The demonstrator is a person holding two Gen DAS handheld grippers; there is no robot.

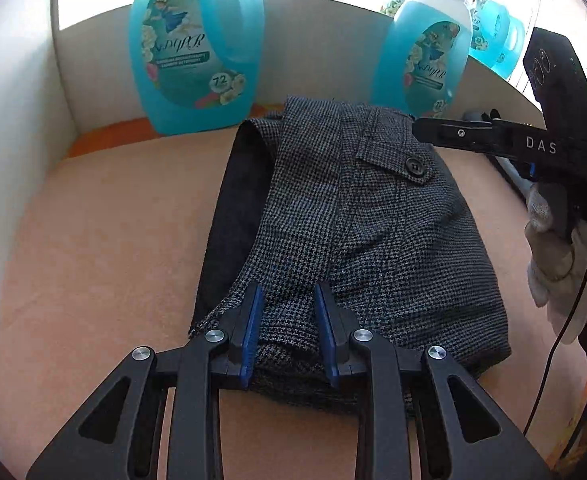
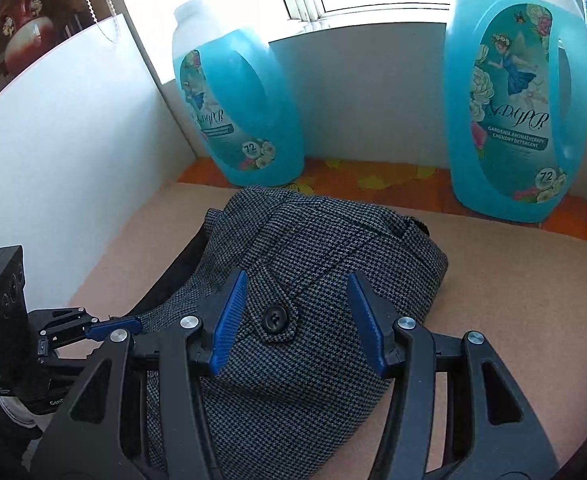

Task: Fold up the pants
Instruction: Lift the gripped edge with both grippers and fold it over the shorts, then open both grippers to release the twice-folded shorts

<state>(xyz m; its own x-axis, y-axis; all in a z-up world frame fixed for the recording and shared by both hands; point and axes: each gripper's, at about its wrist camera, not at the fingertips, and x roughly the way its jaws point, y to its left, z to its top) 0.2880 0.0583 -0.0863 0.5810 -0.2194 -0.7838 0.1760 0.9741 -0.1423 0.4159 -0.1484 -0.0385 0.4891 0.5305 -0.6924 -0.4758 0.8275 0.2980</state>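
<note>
The pants (image 1: 357, 240) lie folded into a compact bundle mid-counter (image 1: 105, 248), probably nearly done. The left hand-held gripper (image 1: 287, 332) pinches a fold at the near edge, likely to hold it; the right hand-held gripper (image 2: 297, 320) hovers apart above the button flap (image 2: 277, 320), gripping nothing.

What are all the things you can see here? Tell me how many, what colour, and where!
pants: one, grey houndstooth check with a dark lining, folded into a bundle in the middle of the table.
button: one, black, on a pocket flap of the pants.
detergent bottles: two close by, blue, standing behind the pants by the white wall; more blue ones show farther back in the left wrist view.
table: one, peach top with an orange patterned strip at the back.
left claw: one, black with blue pads, fabric bunched between them.
right claw: one, black with blue pads, open above the button.
gloved hand: one, white, holding the right claw.
</note>
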